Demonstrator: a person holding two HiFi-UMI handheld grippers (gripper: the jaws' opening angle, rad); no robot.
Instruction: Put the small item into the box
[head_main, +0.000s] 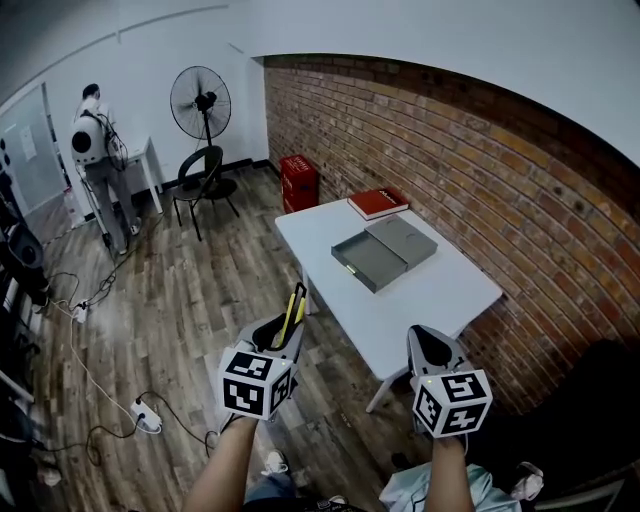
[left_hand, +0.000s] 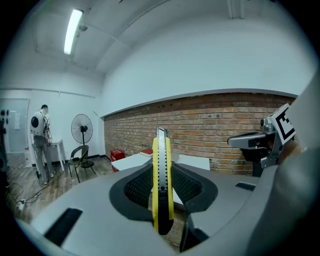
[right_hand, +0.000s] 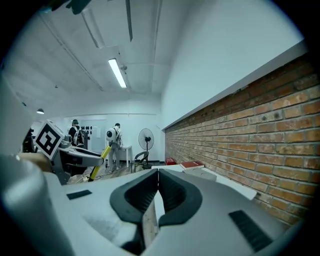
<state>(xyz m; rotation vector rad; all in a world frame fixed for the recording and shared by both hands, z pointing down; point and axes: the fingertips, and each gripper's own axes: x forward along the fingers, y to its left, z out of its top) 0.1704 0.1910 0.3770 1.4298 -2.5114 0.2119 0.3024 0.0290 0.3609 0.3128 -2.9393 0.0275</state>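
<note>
Our left gripper (head_main: 283, 335) is clamped on a yellow knife (head_main: 293, 308), held over the wood floor (head_main: 200, 290) near the table (head_main: 440, 295). Our right gripper (head_main: 432, 345) has its jaws together on nothing. On the white table a grey box (head_main: 372, 262) lies open, its lid (head_main: 402, 240) just beside it. A pale spot shows inside, which we cannot identify. A brick wall (head_main: 450, 140) runs alongside. The knife's long axis follows the jaws, tip forward.

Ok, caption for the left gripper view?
Left tongs clamp a yellow utility knife; white table and brick wall beyond.
</note>
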